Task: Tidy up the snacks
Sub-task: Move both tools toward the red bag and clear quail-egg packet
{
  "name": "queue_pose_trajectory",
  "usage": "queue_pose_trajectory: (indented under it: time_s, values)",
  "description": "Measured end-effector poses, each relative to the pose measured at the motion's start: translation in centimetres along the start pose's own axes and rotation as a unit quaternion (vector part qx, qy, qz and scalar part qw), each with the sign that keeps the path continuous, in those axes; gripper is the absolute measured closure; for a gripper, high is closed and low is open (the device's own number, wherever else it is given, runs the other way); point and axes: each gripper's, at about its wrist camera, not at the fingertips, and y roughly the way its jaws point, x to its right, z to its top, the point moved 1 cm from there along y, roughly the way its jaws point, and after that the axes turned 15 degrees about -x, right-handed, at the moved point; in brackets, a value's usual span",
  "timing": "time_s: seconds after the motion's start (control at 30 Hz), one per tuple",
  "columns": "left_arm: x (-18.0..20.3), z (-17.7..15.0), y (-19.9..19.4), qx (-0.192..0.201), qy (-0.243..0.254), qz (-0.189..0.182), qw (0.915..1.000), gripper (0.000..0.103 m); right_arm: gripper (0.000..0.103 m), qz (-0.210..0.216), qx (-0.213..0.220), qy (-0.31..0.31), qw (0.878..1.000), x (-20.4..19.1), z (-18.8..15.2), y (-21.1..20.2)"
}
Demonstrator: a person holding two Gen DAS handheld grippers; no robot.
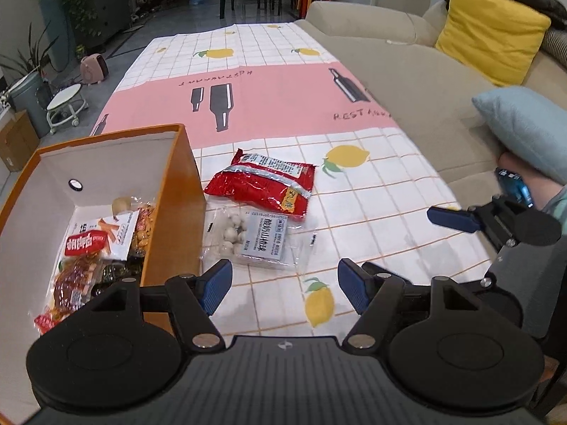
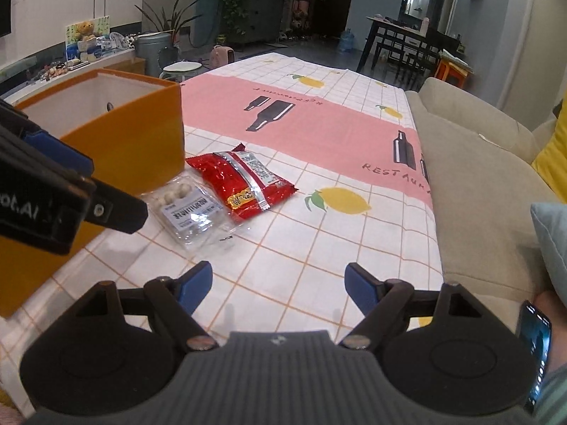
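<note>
Both hand-held grippers, left [image 1: 285, 288] and right [image 2: 278, 288], gape empty; ahead lie a crinkly red foil packet [image 1: 262, 186] and a clear pouch of round white balls [image 1: 251, 237].

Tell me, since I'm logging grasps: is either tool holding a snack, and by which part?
Nothing is held: the left tool and right tool are both open and empty.

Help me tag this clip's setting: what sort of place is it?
Most likely a home living room: a beige sofa with a yellow cushion beside the cloth-covered table, and a dining table behind.
</note>
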Motion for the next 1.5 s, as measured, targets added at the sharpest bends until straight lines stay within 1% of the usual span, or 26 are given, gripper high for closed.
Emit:
queue_pose_trajectory:
  time_s: [0.07,0.17,0.23,0.33,0.43,0.53,0.6,0.7,0.77,0.83,0.93,1.0,1.07,1.1,1.13,1.2,1.23,1.27,1.3,1.37,1.43,1.5]
  values:
    - [0.1,0.5,0.8,-0.005,0.006,0.008,0.9999,0.023,0.029,-0.003,-0.002,-0.005,1.0,0.0,0.3,0.9]
    - [0.1,1.3,1.9,-0.013,0.007,0.005,0.9999,0.023,0.031,0.003,-0.011,-0.002,1.0,0.2,0.5,2.1]
    - [0.1,1.9,2.8,-0.022,0.004,0.002,0.9998,0.023,0.037,0.007,-0.02,0.002,1.0,0.3,0.6,2.9]
    - [0.0,2.7,4.3,-0.036,-0.008,0.004,0.9993,0.023,0.042,0.003,-0.033,0.007,0.999,0.5,0.7,3.8]
    - [0.1,3.2,5.6,-0.048,-0.021,0.002,0.9986,0.023,0.042,0.004,-0.044,0.014,0.999,0.8,0.7,4.3]
    - [0.4,3.7,6.5,-0.049,-0.03,0.005,0.9983,0.023,0.042,0.005,-0.059,0.025,0.998,1.1,0.6,4.9]
    - [0.7,4.0,7.1,-0.044,-0.023,0.02,0.9986,0.023,0.042,0.01,-0.063,0.03,0.997,1.2,0.5,5.2]
    - [1.3,4.4,8.0,-0.046,-0.002,0.053,0.9975,0.023,0.042,0.014,-0.066,0.028,0.997,1.0,0.4,5.2]
    - [1.2,4.3,8.4,-0.057,0.002,0.072,0.9958,0.027,0.042,0.014,-0.067,0.025,0.997,0.8,0.5,5.2]
    - [0.7,4.1,8.5,-0.067,-0.007,0.072,0.9951,0.027,0.042,0.016,-0.069,0.025,0.997,0.8,0.5,5.3]
    - [0.1,3.4,8.1,-0.08,-0.027,0.073,0.9938,0.035,0.042,0.021,-0.073,0.028,0.997,0.8,0.5,5.4]
    - [-0.1,2.8,7.7,-0.087,-0.04,0.074,0.9927,0.037,0.042,0.024,-0.074,0.028,0.997,0.7,0.5,5.4]
    - [0.0,2.2,7.5,-0.1,-0.049,0.084,0.9903,0.041,0.042,0.024,-0.075,0.027,0.997,0.7,0.4,5.4]
    - [0.0,1.9,7.5,-0.106,-0.056,0.087,0.9889,0.041,0.042,0.024,-0.075,0.026,0.997,0.6,0.4,5.4]
    - [-0.1,1.5,7.5,-0.114,-0.063,0.085,0.9878,0.041,0.042,0.024,-0.075,0.025,0.997,0.6,0.4,5.4]
    - [-0.5,1.1,7.3,-0.125,-0.087,0.068,0.986,0.041,0.042,0.024,-0.074,0.025,0.997,0.6,0.3,5.3]
    - [-0.8,0.9,7.1,-0.122,-0.101,0.054,0.986,0.039,0.042,0.024,-0.072,0.025,0.997,0.6,0.3,5.2]
    - [-1.2,0.8,6.9,-0.113,-0.116,0.034,0.9862,0.035,0.042,0.024,-0.07,0.025,0.997,0.6,0.4,5.1]
    - [-1.6,0.8,6.5,-0.105,-0.132,0.017,0.9856,0.033,0.042,0.024,-0.067,0.025,0.997,0.6,0.4,5.0]
    - [-2.3,0.9,6.0,-0.092,-0.167,-0.011,0.9817,0.03,0.043,0.025,-0.06,0.024,0.998,0.8,0.6,4.9]
    - [-2.8,1.2,5.7,-0.082,-0.193,-0.029,0.9772,0.028,0.047,0.027,-0.054,0.023,0.998,1.0,0.8,4.8]
    - [-3.0,1.5,5.6,-0.08,-0.209,-0.033,0.9741,0.027,0.047,0.034,-0.045,0.023,0.998,1.3,1.3,4.8]
